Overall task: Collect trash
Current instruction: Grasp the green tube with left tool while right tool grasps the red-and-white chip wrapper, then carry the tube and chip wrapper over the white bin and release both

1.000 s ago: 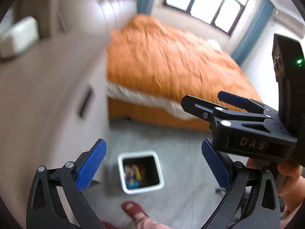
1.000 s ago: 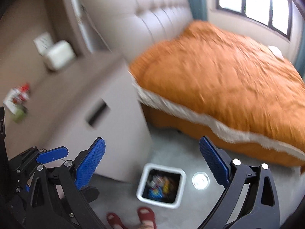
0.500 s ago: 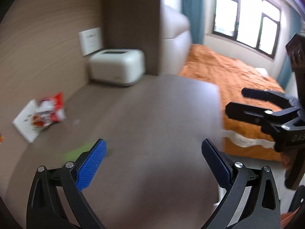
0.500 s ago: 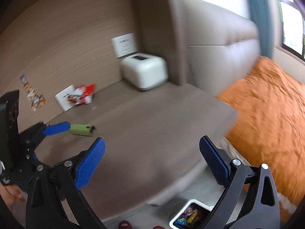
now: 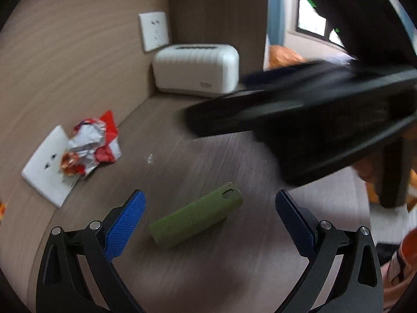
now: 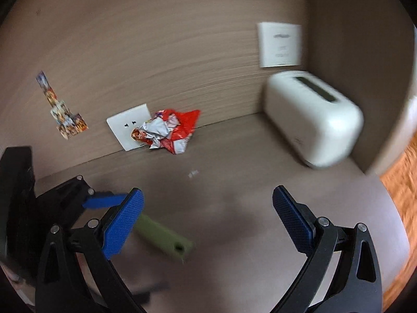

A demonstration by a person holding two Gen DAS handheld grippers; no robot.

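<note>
Crumpled red-and-silver wrapper (image 5: 90, 147) lies against the wall socket (image 5: 44, 167), ahead and left of my left claw (image 5: 209, 208), jaws spread wide over a green tube (image 5: 195, 219); my right claw (image 6: 208, 208) gapes too.

Tabletop (image 5: 208, 156): matt wood-grain laminate. Crumpled wrapper (image 6: 169, 130): glossy, foil-lined film. Green cylinder (image 5: 196, 219): matt, finely textured plastic. Toaster-shaped box (image 6: 312, 120): smooth white plastic. Gripper pads (image 5: 125, 224): blue, knurled rubber-like surface.
</note>
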